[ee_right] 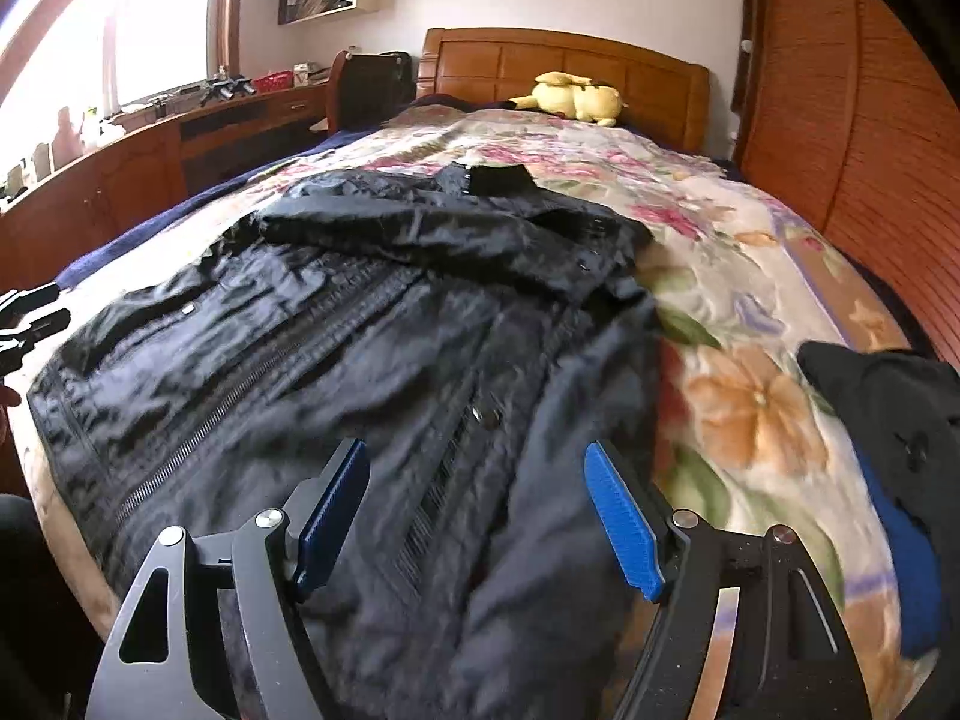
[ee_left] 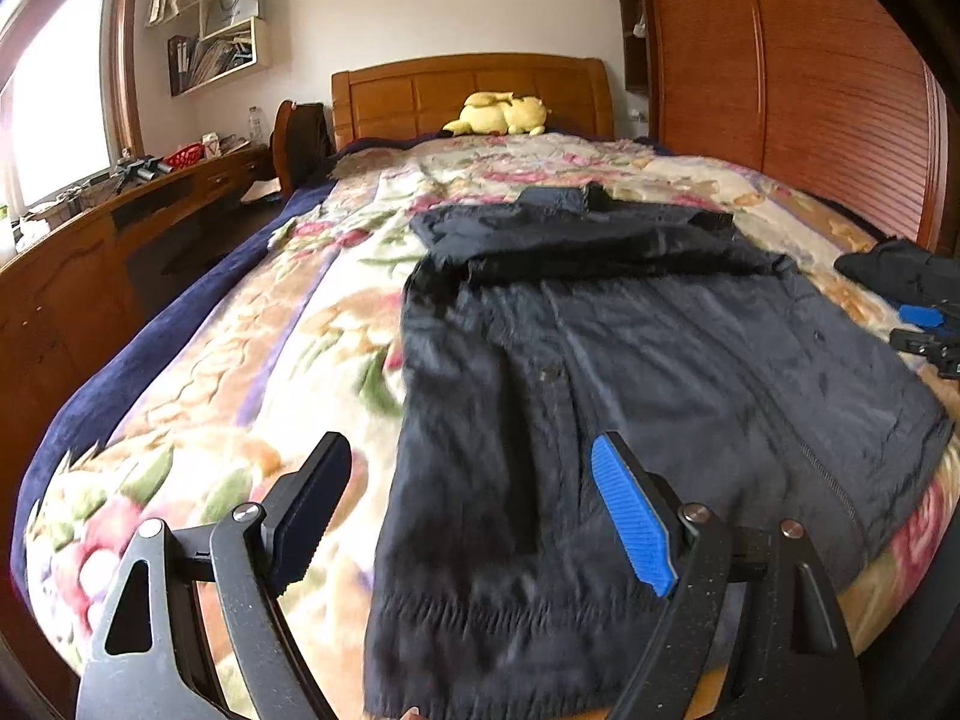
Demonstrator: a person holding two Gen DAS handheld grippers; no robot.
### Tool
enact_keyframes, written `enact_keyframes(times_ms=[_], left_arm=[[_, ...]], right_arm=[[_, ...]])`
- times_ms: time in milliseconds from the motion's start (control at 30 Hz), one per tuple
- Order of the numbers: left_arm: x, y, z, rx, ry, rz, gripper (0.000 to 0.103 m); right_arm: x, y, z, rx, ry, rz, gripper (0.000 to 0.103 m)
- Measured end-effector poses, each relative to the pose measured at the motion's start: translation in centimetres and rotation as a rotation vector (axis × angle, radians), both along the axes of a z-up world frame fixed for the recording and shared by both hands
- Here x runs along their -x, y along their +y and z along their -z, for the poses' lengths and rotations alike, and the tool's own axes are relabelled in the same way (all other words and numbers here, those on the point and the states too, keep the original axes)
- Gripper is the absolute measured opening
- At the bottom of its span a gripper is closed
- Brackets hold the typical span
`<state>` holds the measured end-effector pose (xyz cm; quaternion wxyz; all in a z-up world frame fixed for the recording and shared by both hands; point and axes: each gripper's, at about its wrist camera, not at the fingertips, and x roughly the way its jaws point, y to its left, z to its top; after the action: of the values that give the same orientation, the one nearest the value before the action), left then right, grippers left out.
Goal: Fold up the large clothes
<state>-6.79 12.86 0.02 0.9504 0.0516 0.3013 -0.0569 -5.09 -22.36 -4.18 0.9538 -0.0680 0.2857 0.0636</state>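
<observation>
A large dark navy jacket [ee_left: 600, 372] lies flat on the flowered bedspread, front up, zipper running down its middle and its sleeves folded across the chest near the collar. In the left wrist view my left gripper [ee_left: 474, 504] hovers open over the jacket's left hem edge, nothing between its fingers. The right gripper's tips [ee_left: 927, 330] show at that view's right edge. In the right wrist view the same jacket [ee_right: 336, 348] fills the middle, and my right gripper [ee_right: 477, 510] hangs open above its right front panel near the hem, holding nothing.
A floral blanket [ee_left: 252, 360] covers the bed. A yellow plush toy [ee_left: 501, 114] lies by the wooden headboard [ee_left: 468, 90]. Another dark garment with blue lining [ee_right: 894, 450] sits on the bed's right side. A wooden desk [ee_left: 90, 252] runs along the left, a wardrobe [ee_left: 810, 90] along the right.
</observation>
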Motion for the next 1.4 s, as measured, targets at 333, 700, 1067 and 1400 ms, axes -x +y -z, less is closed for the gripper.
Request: enact_keyframes(times_ms=[333, 700, 1067, 1400], left_arm=[[2.6, 2.9, 1.0, -0.016, 0.059, -0.06, 0.083], [2.1, 4.6, 0.8, 0.01, 0.116, -0.086, 0.083], [0.7, 3.8, 3.3, 0.057, 0.197, -0.008, 0.083], [0.2, 3.7, 3.9, 0.091, 0.196, 0.024, 0.077]], right_arm=[[4.0, -1.1, 1.1, 0.003, 0.009, 0.012, 0.076], [5.9, -3.0, 2.1, -0.002, 0.02, 0.04, 0.076], [5.2, -4.0, 3.1, -0.012, 0.076, 0.049, 0.076], [4.2, -2.6, 3.7, -0.027, 0.114, -0.018, 0.076]])
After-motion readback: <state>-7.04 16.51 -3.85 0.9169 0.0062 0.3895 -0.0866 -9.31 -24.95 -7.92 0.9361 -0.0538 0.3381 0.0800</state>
